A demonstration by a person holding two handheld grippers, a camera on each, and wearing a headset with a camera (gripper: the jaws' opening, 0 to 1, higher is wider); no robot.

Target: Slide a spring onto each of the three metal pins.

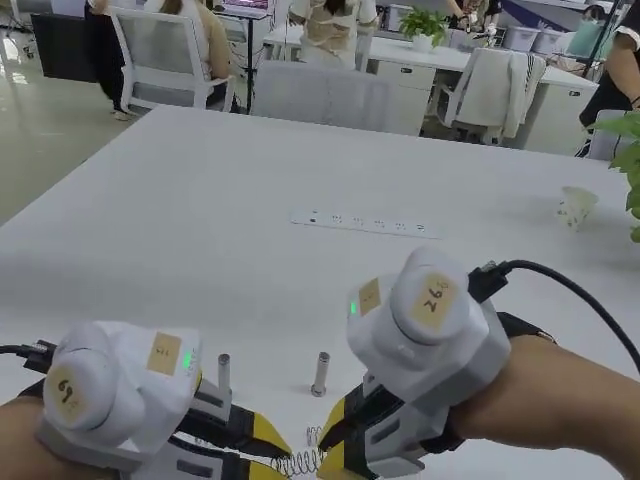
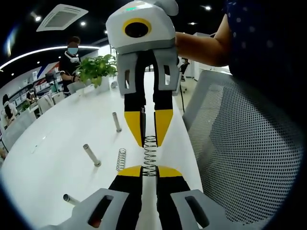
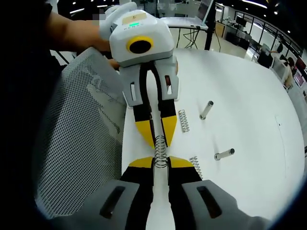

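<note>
While left gripper (image 2: 149, 170) and right gripper (image 3: 161, 164) are each clamping an end of one spring (image 2: 150, 152), I am risking stretching it. Any slip could be flinging it away.

Bright, even overhead office light; soft shadows, fisheye-warped edges.

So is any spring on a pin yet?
No, all three pins are bare, and a loose spring lies beside them.

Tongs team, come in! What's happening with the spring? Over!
Left tongs and right tongs both shut on one spring, an end each. Three pins bare. Spare springs loose nearby. Nothing blocking the pins.
</note>
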